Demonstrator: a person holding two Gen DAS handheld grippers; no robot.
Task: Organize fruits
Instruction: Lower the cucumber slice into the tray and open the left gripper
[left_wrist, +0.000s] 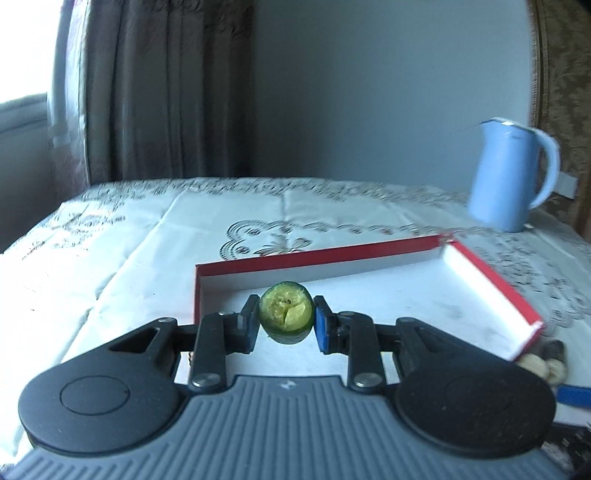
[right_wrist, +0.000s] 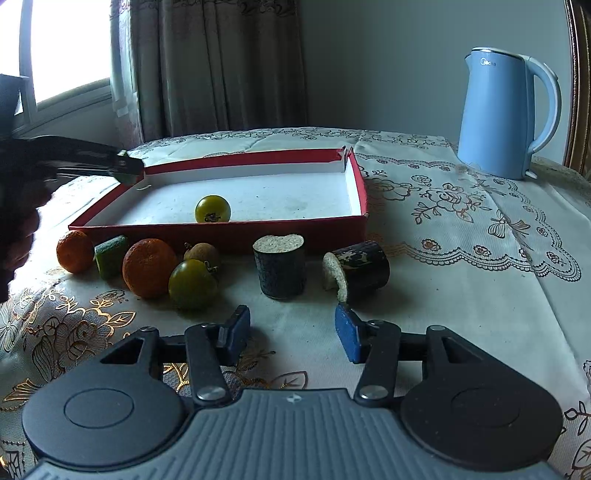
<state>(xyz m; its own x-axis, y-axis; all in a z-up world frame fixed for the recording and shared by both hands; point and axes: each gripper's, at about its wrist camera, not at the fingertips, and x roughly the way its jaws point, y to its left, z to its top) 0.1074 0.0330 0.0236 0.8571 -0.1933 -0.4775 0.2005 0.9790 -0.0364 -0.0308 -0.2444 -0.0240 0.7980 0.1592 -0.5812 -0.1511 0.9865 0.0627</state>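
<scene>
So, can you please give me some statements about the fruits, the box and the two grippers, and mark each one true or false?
1. The left gripper is shut on the green cut piece. True.
2. The red box holds two oranges. False: only a green tomato lies in it; the oranges sit on the tablecloth in front.
3. The right gripper is open and holds nothing. True.
4. Both dark cylinder pieces stand upright. False: the upright piece stands on end, but the other piece lies on its side.
</scene>
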